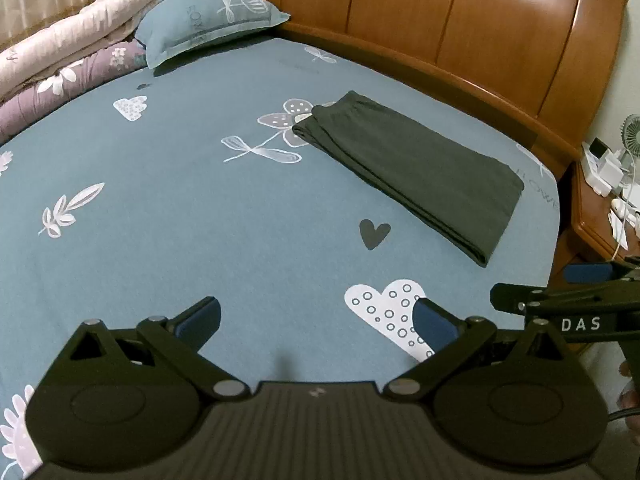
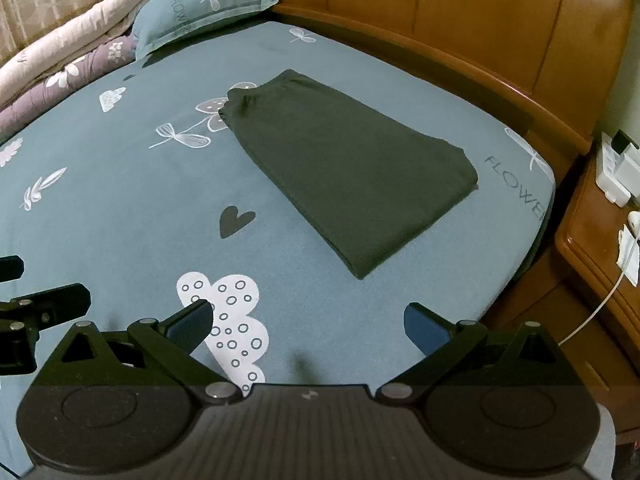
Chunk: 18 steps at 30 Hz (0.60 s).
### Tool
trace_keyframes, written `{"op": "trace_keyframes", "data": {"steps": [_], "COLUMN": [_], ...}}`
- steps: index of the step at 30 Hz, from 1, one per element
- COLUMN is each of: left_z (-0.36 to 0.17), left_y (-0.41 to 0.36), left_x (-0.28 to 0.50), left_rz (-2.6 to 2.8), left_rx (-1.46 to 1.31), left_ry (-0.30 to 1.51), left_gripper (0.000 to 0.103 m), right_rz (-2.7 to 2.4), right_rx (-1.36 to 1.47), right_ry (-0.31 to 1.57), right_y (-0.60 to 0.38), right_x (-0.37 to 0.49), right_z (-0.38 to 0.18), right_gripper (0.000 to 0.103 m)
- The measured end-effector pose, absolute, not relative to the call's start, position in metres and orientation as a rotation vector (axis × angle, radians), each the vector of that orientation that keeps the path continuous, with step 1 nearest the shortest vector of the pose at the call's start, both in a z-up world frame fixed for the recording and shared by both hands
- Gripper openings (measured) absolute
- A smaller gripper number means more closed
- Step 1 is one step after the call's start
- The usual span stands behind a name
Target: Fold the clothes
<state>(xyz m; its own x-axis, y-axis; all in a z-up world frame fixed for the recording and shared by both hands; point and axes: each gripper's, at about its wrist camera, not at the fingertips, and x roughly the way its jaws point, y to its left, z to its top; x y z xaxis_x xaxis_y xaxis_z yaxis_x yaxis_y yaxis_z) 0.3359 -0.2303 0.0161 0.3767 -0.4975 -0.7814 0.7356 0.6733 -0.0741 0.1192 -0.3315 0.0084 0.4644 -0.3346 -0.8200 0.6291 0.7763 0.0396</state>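
Note:
A dark grey-green garment (image 1: pixel 412 168) (image 2: pixel 352 168) lies folded flat into a long rectangle on the blue patterned bed sheet (image 1: pixel 200 208) (image 2: pixel 132 208), near the headboard side. My left gripper (image 1: pixel 316 316) hovers open over the sheet, well short of the garment, with nothing between its blue-padded fingers. The right gripper (image 2: pixel 306 318) is also open and holds nothing, above the white heart print and short of the garment's near corner. It also shows at the right edge of the left wrist view, and the left gripper's side shows at the left edge of the right wrist view.
A wooden headboard (image 1: pixel 460 28) (image 2: pixel 460 20) runs along the far side. A blue pillow (image 1: pixel 208 16) (image 2: pixel 192 4) and rolled quilts (image 1: pixel 68 60) lie at the far left. A wooden nightstand (image 1: pixel 600 208) (image 2: pixel 600 232) with small devices, a fan and a white cable stands right of the bed.

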Motion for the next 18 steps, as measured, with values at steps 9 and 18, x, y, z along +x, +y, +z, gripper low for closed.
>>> {"op": "trace_keyframes", "data": {"steps": [9, 18], "left_z": [0.0152, 0.0141], "left_y": [-0.2325, -0.2334], "left_x": [0.3342, 0.3350], "left_rz": [-0.808, -0.809], "left_rx": [0.314, 0.307], "left_ry": [0.882, 0.884], "left_gripper": [0.102, 0.102], "right_rz": [-0.613, -0.615], "right_rx": [0.361, 0.358], "right_ry": [0.906, 0.905], "right_y": [-0.3309, -0.3335], "right_x": [0.1171, 0.1174], "right_z": [0.0095, 0.0091], "right_gripper": [0.103, 0.103]}}
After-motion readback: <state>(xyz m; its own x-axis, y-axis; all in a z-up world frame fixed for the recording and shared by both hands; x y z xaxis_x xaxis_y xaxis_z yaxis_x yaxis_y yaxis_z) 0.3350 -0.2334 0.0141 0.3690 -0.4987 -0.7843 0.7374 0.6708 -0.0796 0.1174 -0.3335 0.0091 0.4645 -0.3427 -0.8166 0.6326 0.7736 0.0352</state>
